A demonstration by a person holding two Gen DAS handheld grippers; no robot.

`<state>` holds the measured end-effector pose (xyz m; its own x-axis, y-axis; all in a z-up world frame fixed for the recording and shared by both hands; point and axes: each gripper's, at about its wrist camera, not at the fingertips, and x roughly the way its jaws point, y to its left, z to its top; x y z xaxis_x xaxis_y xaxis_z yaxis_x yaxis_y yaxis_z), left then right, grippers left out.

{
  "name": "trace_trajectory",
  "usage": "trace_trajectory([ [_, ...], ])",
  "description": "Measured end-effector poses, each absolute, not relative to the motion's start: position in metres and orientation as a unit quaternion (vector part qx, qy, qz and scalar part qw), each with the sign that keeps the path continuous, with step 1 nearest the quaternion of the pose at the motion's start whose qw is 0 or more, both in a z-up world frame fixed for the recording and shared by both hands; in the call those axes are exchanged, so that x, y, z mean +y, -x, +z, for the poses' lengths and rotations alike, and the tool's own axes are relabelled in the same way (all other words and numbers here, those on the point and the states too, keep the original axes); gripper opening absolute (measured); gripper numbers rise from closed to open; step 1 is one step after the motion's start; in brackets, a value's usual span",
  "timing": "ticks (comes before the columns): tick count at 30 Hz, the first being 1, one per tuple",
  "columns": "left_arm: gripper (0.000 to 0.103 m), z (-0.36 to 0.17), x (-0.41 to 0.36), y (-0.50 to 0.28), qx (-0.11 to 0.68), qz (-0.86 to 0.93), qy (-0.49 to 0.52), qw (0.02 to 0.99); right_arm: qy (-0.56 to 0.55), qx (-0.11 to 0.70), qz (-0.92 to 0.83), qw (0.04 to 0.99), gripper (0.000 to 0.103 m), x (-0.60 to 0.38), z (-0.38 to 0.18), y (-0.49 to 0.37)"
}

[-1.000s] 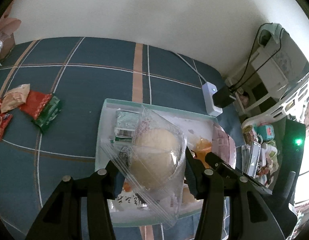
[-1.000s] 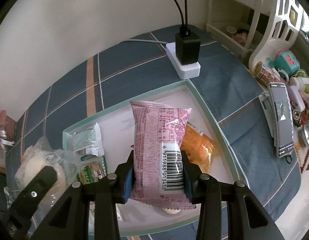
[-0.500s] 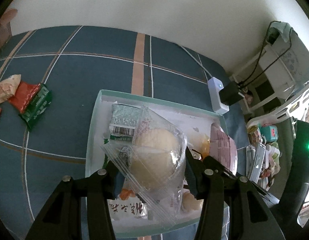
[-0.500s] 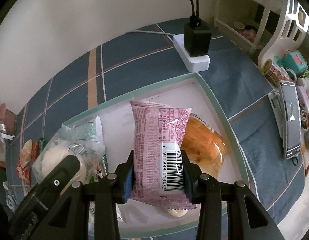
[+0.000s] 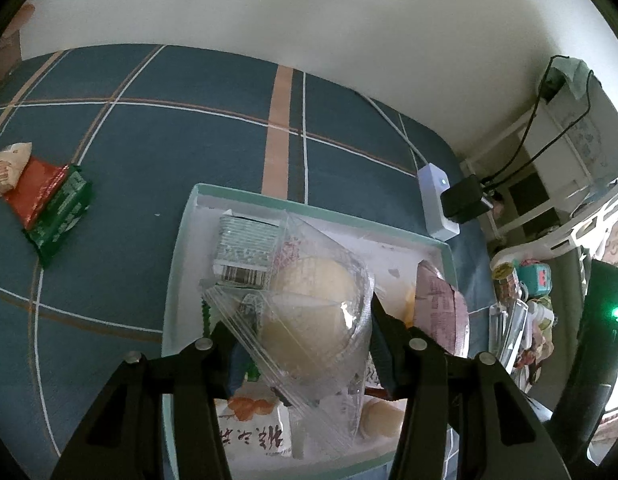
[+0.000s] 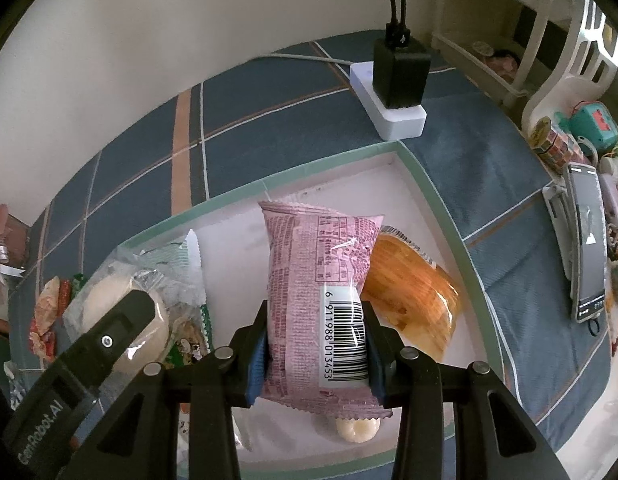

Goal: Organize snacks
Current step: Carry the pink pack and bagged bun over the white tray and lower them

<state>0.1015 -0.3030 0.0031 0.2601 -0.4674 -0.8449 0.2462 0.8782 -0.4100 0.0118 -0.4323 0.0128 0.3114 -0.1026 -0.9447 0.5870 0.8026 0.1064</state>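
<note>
**Both claws loaded above the snack tray**

The left claw (image 5: 301,336) is clamped on a clear bag of pale buns (image 5: 313,320), holding it over the white tray (image 5: 177,280) with the green rim. The right claw (image 6: 315,344) is clamped on a pink snack packet (image 6: 317,280), upright with its barcode facing the camera, also over the tray.

In the tray, beneath the pink packet, lie an orange pastry bag (image 6: 413,292) toward the far right corner and a small pale sweet (image 6: 355,430) at the near edge. A silver-green packet (image 5: 245,244) sits in the tray's far left part. Left of the tray, on the blue checked tabletop (image 5: 149,148), red and green packets (image 5: 53,204) lie loose. Beyond the tray's right corner sits a white power strip (image 6: 389,116) with a black charger (image 6: 399,76).
</note>
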Motion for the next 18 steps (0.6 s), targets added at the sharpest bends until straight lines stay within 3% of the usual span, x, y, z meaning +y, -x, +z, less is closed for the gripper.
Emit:
trace_trajectory([
  [18,0.053,-0.020,-0.315,-0.110,0.579,-0.228,0.094,0.777,-0.220,0.554,-0.226,0.770,0.043,-0.443,-0.002,-0.019],
])
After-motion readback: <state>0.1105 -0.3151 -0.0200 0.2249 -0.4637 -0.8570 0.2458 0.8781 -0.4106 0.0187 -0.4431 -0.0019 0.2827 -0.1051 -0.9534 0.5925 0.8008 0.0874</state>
